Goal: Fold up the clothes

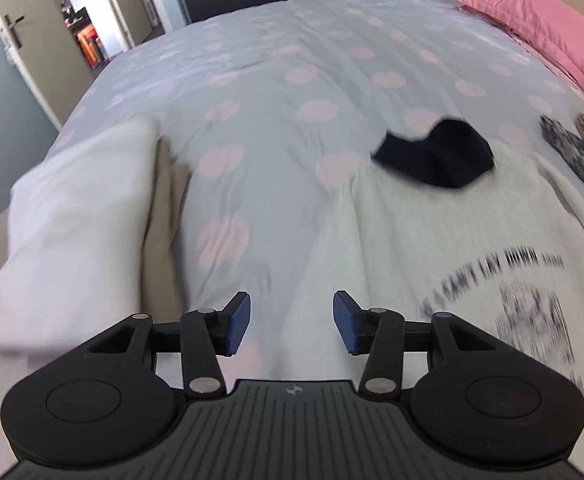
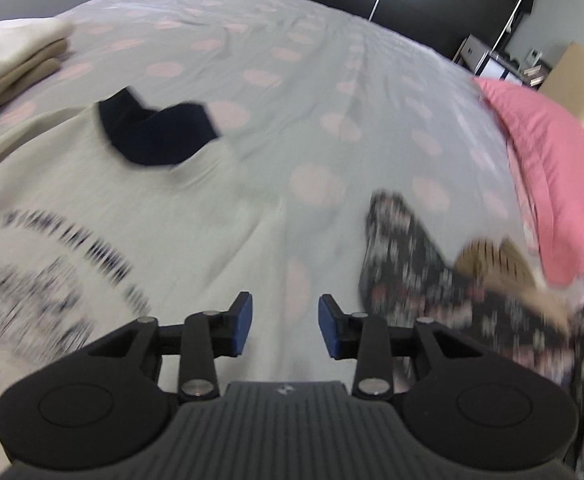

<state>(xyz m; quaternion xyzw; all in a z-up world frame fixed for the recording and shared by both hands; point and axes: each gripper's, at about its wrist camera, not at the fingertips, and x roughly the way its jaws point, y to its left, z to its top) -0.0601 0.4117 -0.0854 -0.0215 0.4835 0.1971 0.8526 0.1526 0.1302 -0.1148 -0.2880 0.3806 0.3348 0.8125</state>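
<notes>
Bedspread (image 1: pixel 292 80), grey with pink dots, carries my work: a white printed T-shirt (image 1: pixel 432 240) spread flat, a black garment (image 1: pixel 436 156) lying on its far edge. Above the shirt, my left gripper (image 1: pixel 291 326) and right gripper (image 2: pixel 285 326) hover, jaws wide, empty.

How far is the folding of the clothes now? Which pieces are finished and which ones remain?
Done: a folded stack of white and beige pieces lies at the left on the bed. In hand: nothing; the left gripper and right gripper are both open and empty above the white printed shirt, which lies spread and unfolded. Left: that shirt, the small black garment on it, and the floral garment with a tan piece.
</notes>
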